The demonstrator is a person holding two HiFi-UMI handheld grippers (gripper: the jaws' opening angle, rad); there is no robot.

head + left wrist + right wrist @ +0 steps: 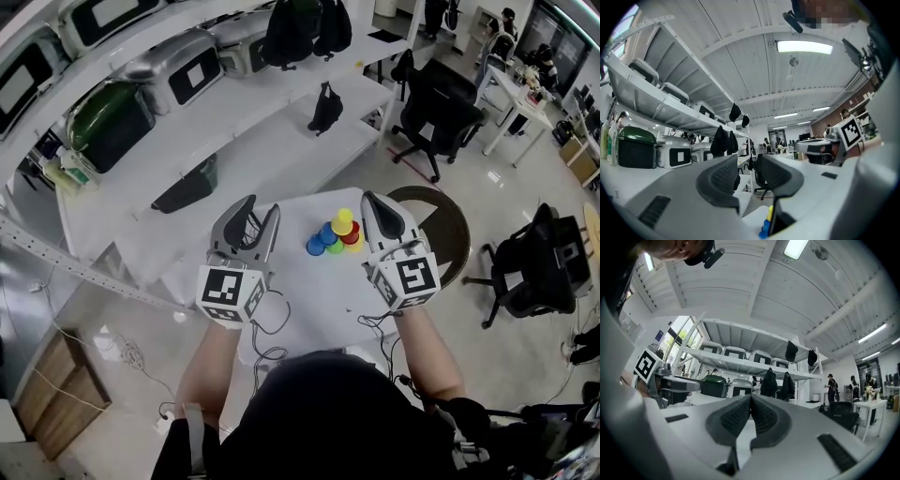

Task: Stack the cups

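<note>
We see the left gripper (749, 174) with its two fingers (723, 177) standing a moderate way apart. Only the distant room shows in the gap, and the pads touch nothing. The right gripper (751, 409) has its fingers (736, 416) pressed together pad to pad, with nothing caught between them.

In the head view both grippers are raised over a small white table (300, 300). The left one is near its left edge and the right one near its right edge, and both are clear of the cups (336, 235).

The cups sit in a tight cluster on the far part of the table, ahead of the grippers and between them. A yellow cup (343, 221) is on top, with blue cups (319, 242), a red cup (352, 234) and a green cup (335, 247) packed around it. In the left gripper view a sliver of yellow and blue shows low beneath the gap.

Black cables (272, 323) trail across the near tabletop. A round brown table (448, 225) stands just beyond the right corner. To the left, white shelving (234, 141) carries silver cases (178, 66) and a green case (108, 117), with black bags (325, 108) on it. Black office chairs (436, 112) stand on the pale floor beyond.
</note>
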